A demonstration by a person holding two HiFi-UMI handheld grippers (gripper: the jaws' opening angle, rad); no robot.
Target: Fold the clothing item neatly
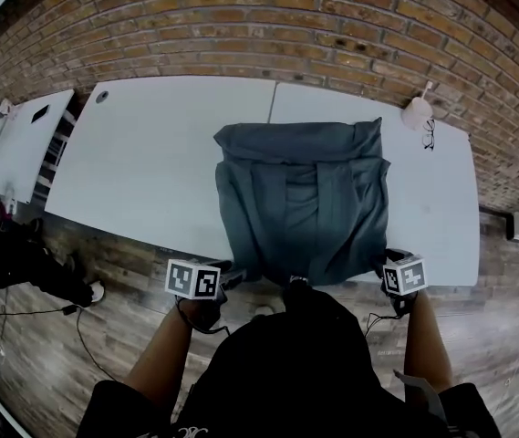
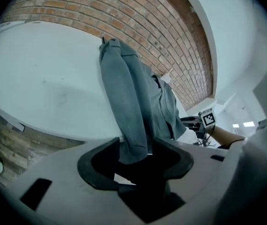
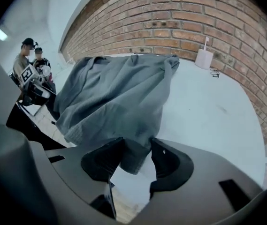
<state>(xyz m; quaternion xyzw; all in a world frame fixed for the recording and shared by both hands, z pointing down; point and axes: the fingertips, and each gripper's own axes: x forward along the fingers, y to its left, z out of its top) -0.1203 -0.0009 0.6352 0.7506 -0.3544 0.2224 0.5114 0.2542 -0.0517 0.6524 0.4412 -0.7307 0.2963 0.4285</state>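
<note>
grey garment (image 1: 303, 199) on table (image 1: 150, 153), hem between parted jaws

Soft, even indoor light, barely any shadows on the white table (image 1: 150, 153); strong fisheye warp, dark vignetted corners, near foreground blurry.

garment (image 1: 305, 203) on table (image 1: 150, 162), brick wall (image 1: 268, 26) behind

Matt grey cloth garment (image 1: 305, 199), smooth white table (image 1: 168, 153), rough brick wall (image 1: 286, 16).
</note>
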